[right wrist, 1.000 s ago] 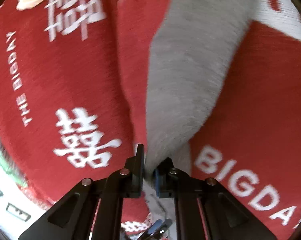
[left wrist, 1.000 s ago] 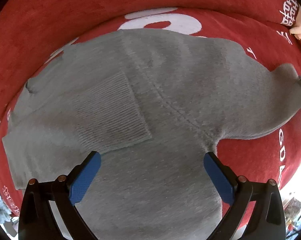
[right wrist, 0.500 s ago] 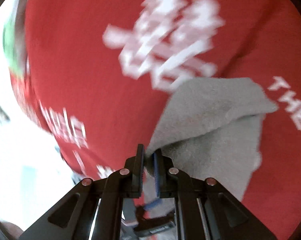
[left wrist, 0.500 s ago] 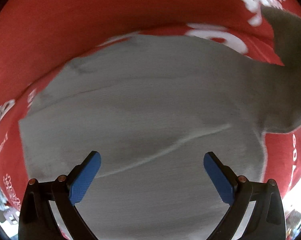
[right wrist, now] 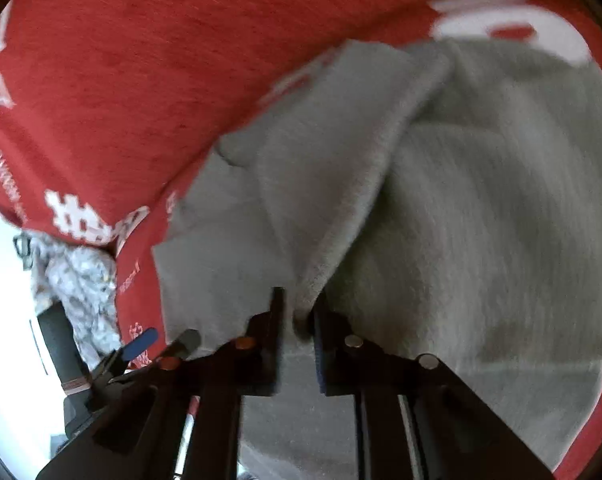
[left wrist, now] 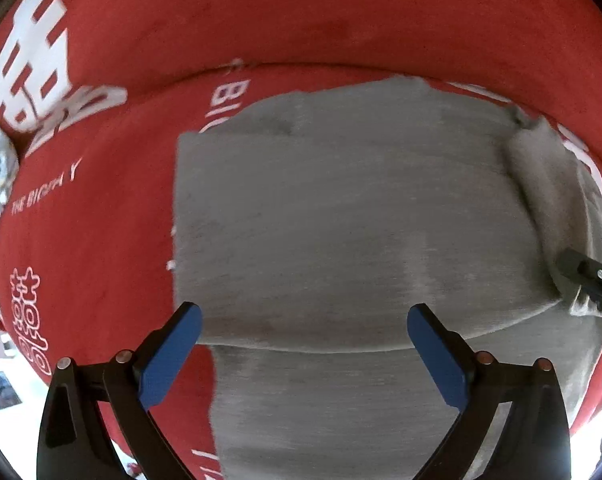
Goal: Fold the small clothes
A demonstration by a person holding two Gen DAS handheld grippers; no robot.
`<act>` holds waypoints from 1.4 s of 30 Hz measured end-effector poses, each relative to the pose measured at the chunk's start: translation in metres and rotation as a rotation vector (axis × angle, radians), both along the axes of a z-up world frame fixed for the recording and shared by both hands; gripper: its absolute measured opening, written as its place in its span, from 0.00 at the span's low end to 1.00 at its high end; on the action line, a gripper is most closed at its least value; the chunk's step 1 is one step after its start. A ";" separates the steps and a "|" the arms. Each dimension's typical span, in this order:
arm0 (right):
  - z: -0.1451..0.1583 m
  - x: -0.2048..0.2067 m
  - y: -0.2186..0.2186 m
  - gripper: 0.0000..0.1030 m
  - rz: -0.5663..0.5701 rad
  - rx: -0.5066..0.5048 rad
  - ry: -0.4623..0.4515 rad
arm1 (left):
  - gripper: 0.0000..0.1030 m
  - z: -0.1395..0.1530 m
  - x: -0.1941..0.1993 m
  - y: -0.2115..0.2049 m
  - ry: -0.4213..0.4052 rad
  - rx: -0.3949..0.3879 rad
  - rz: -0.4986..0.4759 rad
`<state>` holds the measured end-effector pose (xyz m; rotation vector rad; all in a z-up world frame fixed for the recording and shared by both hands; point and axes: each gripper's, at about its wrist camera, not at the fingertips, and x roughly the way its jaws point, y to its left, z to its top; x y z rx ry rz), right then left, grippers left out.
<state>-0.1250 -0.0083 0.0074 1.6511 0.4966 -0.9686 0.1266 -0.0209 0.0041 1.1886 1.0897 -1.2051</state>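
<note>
A grey knit sweater (left wrist: 341, 220) lies on the red cloth (left wrist: 301, 20), its left side folded in to a straight edge. My left gripper (left wrist: 303, 312) hovers over its lower part, pointing straight down, blue pads wide apart and empty. My right gripper (right wrist: 299, 308) is over the sweater's right side, and its tip shows at the right edge of the left wrist view. Its jaws are opening, a narrow gap between them. The edge of the grey sleeve (right wrist: 329, 184) still runs down between the fingers, draped over the sweater body (right wrist: 481, 220).
The red cloth carries white characters and lettering (left wrist: 33, 60). A pale patterned fabric (right wrist: 81, 280) lies at the cloth's edge on the left. Beyond that edge is bright floor (right wrist: 5, 340). My left gripper's blue pad (right wrist: 141, 344) shows low in the right wrist view.
My right gripper carried the sleeve from out on the red cloth over onto the sweater body, and its jaws have parted slightly. The left gripper slid across the sweater, still open.
</note>
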 end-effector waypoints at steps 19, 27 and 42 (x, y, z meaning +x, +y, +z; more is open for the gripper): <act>0.035 0.068 -0.042 0.10 0.218 -0.227 0.041 | 1.00 0.017 0.071 -0.007 0.681 -0.003 0.174; 0.005 0.094 -0.001 0.16 0.420 -0.120 0.147 | 1.00 -0.003 0.056 -0.011 0.703 0.064 0.156; 0.007 -0.101 0.089 0.40 -0.252 0.065 0.044 | 0.61 -0.031 0.001 -0.025 0.619 0.102 0.142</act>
